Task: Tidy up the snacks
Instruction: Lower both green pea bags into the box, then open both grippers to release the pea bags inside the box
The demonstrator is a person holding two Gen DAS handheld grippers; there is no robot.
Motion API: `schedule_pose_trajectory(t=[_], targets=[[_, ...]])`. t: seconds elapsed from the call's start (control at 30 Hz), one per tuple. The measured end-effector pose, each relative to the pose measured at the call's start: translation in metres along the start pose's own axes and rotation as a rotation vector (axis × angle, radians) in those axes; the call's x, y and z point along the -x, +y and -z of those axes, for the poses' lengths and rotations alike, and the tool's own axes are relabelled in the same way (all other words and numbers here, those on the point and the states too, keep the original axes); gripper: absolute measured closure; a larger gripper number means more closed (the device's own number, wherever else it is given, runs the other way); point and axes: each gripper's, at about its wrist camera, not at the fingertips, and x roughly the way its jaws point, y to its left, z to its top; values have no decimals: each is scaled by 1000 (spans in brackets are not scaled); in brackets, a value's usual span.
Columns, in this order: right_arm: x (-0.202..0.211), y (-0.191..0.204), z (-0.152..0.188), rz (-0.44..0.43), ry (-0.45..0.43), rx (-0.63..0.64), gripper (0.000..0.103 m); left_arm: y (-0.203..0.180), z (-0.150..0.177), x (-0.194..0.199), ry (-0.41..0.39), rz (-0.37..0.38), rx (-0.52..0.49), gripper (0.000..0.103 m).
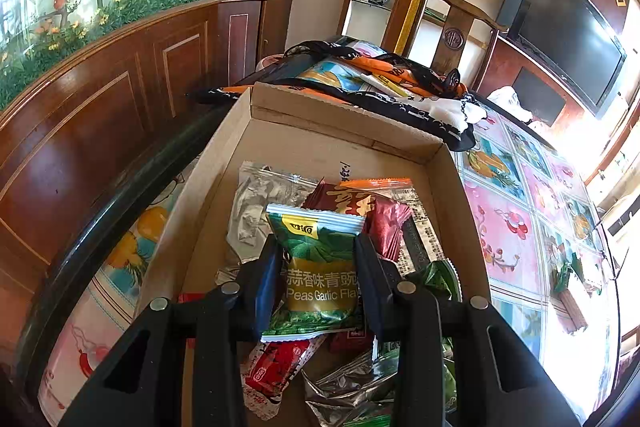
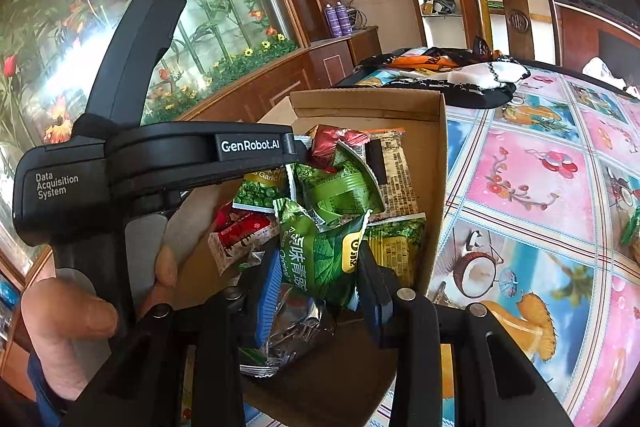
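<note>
Holding a garlic pea packet (image 1: pixel 320 267) in your left tool (image 1: pixel 316 247), you have it pinched by both side edges above the cardboard box (image 1: pixel 452 195), which sits on the tabletop (image 2: pixel 520 187). To the right, your right tool (image 2: pixel 318 267) is clenched the same way on an original-flavour pea packet (image 2: pixel 320 259) over the same pile. Both pouches look light, puffy and slick, so they could crumple or slip; take hold near the crimped seals, gently.
</note>
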Motion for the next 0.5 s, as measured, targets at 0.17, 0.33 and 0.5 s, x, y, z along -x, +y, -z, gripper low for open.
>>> schedule_pose_trajectory(t=[0.17, 0.33, 0.5], targets=[[2, 1, 1, 10, -3, 11, 60, -2, -3, 7, -29, -6, -10, 63], [7, -1, 1, 14, -5, 20, 58, -5, -5, 14, -64, -10, -21, 55], [18, -6, 0, -3, -27, 11, 54, -8, -5, 19, -106, -19, -30, 46]])
